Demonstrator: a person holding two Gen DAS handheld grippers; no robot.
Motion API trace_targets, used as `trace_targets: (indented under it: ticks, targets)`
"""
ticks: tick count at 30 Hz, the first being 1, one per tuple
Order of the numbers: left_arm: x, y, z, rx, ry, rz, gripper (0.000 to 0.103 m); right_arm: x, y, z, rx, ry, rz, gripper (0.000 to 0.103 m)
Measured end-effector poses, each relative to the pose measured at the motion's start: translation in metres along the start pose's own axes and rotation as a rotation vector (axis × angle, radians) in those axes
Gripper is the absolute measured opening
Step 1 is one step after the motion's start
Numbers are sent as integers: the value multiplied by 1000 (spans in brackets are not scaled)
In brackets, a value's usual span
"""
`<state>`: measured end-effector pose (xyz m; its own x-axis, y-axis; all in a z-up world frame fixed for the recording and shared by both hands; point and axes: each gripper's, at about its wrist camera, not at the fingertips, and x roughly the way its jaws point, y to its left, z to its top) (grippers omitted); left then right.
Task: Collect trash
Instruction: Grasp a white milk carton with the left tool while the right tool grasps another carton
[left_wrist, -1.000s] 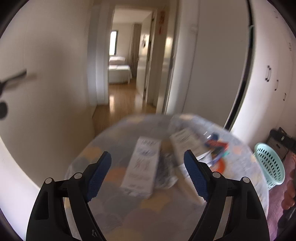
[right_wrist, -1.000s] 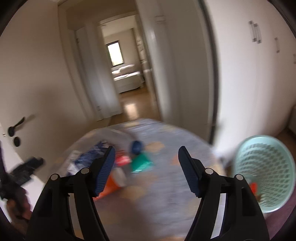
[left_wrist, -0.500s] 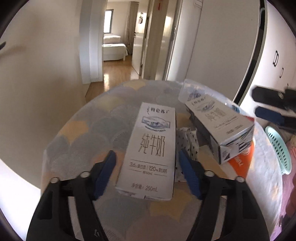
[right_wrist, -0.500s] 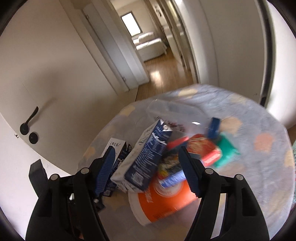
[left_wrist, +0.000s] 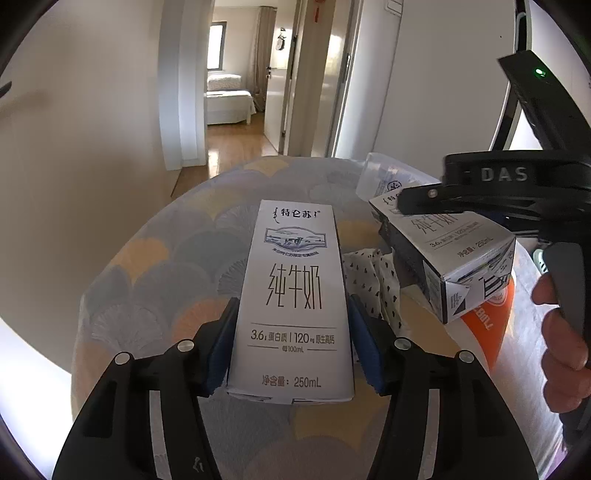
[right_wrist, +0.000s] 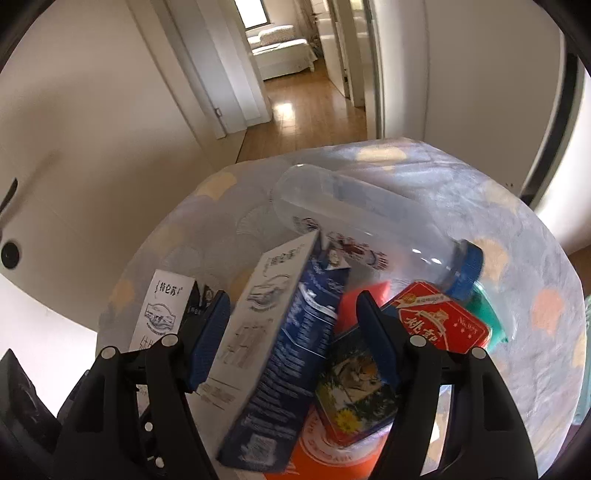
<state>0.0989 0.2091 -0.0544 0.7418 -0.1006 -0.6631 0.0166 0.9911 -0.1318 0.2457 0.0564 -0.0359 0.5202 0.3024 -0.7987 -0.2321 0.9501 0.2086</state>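
A white 250 mL milk carton (left_wrist: 293, 299) lies on the round table (left_wrist: 177, 258). My left gripper (left_wrist: 293, 347) straddles it, blue pads touching both sides. A second milk carton (right_wrist: 273, 354) leans tilted on the trash pile; my right gripper (right_wrist: 291, 339) is open around it, with a gap to the right pad. The right gripper's body also shows in the left wrist view (left_wrist: 509, 192), over that carton (left_wrist: 450, 258). The first carton shows in the right wrist view (right_wrist: 162, 317).
The pile holds a clear plastic bottle with a blue cap (right_wrist: 362, 229), a red tin (right_wrist: 439, 325), a picture box (right_wrist: 354, 384), an orange packet (left_wrist: 487, 325), a green item (right_wrist: 487, 317) and a spotted wrapper (left_wrist: 373, 280). A hallway lies behind the table.
Both grippers have dropped down to the table. The left one has closed in around the white carton. The right one has moved left over the tilted carton.
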Motion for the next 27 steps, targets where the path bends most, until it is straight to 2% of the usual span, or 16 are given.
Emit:
trace_targets:
  ticks: [15, 16, 17, 19, 27]
  targets:
    - [0, -2, 0, -23, -4, -9, 55, 24, 29, 7, -129, 58, -131, 73]
    - [1, -2, 1, -25, -3, -10, 55, 24, 30, 6, -140, 55, -137, 71]
    - [1, -2, 1, -25, -3, -11, 55, 24, 30, 5, -146, 50, -139, 65]
    - [1, -4, 2, -22, -3, -15, 54, 18, 28, 3, -145, 33, -107, 62]
    - [-6, -5, 2, -25, -32, -33, 53, -29, 16, -10, -100, -73, 26, 60]
